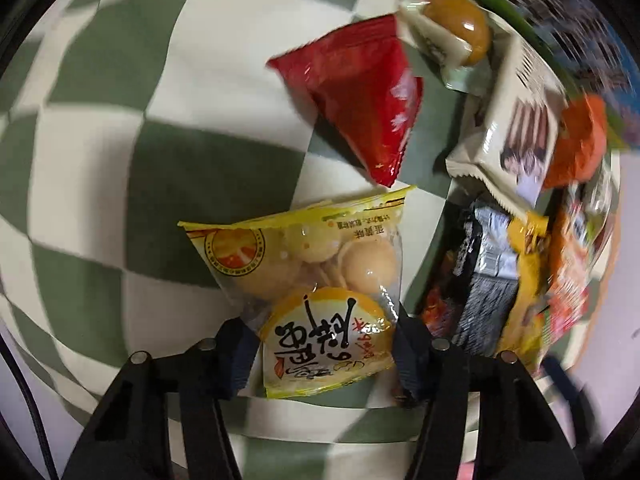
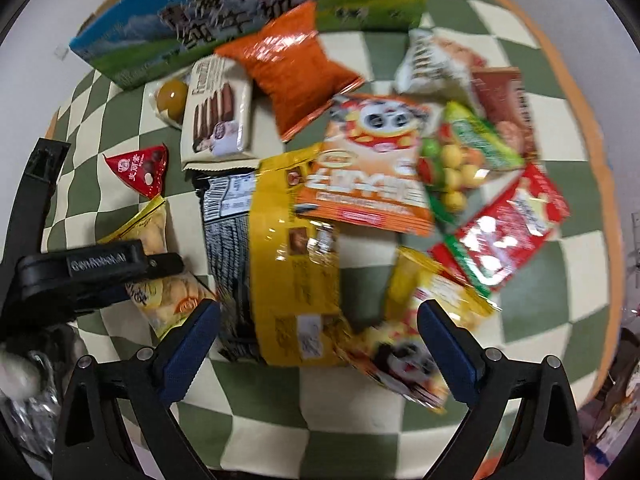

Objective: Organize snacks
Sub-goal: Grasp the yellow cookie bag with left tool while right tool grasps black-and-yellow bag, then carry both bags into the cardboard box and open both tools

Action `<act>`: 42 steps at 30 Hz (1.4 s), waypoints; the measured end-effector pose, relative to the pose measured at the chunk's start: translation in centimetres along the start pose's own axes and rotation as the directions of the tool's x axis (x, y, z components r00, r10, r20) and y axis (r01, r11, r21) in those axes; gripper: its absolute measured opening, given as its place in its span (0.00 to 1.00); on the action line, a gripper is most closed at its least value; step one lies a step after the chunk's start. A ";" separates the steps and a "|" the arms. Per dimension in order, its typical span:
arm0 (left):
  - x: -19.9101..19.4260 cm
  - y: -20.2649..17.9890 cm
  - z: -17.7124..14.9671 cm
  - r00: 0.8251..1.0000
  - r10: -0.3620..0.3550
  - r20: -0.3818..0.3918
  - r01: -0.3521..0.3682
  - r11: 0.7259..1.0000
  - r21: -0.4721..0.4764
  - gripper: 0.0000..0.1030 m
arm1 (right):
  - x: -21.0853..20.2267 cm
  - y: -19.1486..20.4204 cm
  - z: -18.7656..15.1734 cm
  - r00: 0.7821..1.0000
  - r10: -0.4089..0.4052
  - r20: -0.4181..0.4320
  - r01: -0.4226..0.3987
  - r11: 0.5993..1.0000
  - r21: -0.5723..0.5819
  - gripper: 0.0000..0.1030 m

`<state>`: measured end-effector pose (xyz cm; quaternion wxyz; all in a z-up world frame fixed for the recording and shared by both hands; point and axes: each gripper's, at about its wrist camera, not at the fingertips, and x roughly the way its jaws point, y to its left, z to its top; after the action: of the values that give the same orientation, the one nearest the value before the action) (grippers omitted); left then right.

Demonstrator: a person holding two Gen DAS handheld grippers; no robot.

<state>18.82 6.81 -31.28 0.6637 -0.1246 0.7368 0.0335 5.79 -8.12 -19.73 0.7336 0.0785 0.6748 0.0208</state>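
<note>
My left gripper (image 1: 326, 344) is shut on a yellow packet of round biscuits (image 1: 320, 280), holding it over the green-and-cream checked cloth (image 1: 120, 160). In the right wrist view the same packet (image 2: 160, 236) sits under the left gripper's black body (image 2: 100, 268) at the left. My right gripper (image 2: 318, 340) is open, its blue-padded fingers either side of a large yellow bag (image 2: 296, 264) and a yellow panda packet (image 2: 404, 360). A red triangular packet (image 1: 360, 96) lies beyond the biscuits.
A pile of snack packets covers the cloth: an orange bag (image 2: 296, 68), a cream wafer packet (image 2: 220, 116), a panda packet (image 2: 372, 168), a green sweets bag (image 2: 460, 160), a red packet (image 2: 504, 228). A blue milk carton box (image 2: 240, 12) stands at the back.
</note>
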 end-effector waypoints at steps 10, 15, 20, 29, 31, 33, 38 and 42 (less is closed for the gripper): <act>-1.3 1.5 -0.3 0.994 0.107 0.021 -0.109 0.988 0.110 0.55 | 7.1 3.2 2.8 0.991 -0.044 -0.126 0.042 0.999 -0.025 0.89; -0.6 1.4 0.1 0.994 0.105 0.024 -0.107 0.988 0.113 0.61 | 7.9 3.9 1.9 0.990 -0.072 -0.123 0.066 0.996 -0.052 0.86; 1.1 0.1 -0.2 0.990 0.138 0.040 -0.142 0.982 0.126 0.65 | 8.7 4.1 0.2 0.984 -0.053 -0.171 0.045 0.998 -0.052 0.86; 0.2 0.0 -3.4 0.988 0.124 0.096 -0.134 0.986 0.102 0.43 | 11.1 3.7 0.5 0.987 -0.064 -0.150 0.059 0.998 -0.036 0.85; -0.2 0.0 -4.2 0.987 0.123 0.106 -0.135 0.984 0.113 0.42 | 11.1 3.9 0.0 0.989 -0.079 -0.125 0.074 0.996 -0.047 0.85; -1.3 0.1 -4.9 0.985 0.126 0.116 -0.140 0.982 0.129 0.42 | 10.8 4.2 -0.7 0.991 -0.078 -0.112 0.074 0.997 -0.038 0.85; -3.5 0.7 -6.9 0.987 0.096 0.130 -0.114 0.983 0.141 0.42 | 8.4 4.9 -1.9 0.997 -0.023 -0.077 0.021 0.999 -0.028 0.85; -6.5 0.4 -8.2 0.984 0.062 0.165 -0.089 0.984 0.157 0.41 | 5.3 4.0 -2.0 0.997 0.059 -0.049 -0.060 0.998 -0.012 0.85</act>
<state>11.36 6.30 -24.00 0.7266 -0.0385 0.6860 0.0080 4.60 -3.28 -24.57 0.7166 0.0930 0.6895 0.0490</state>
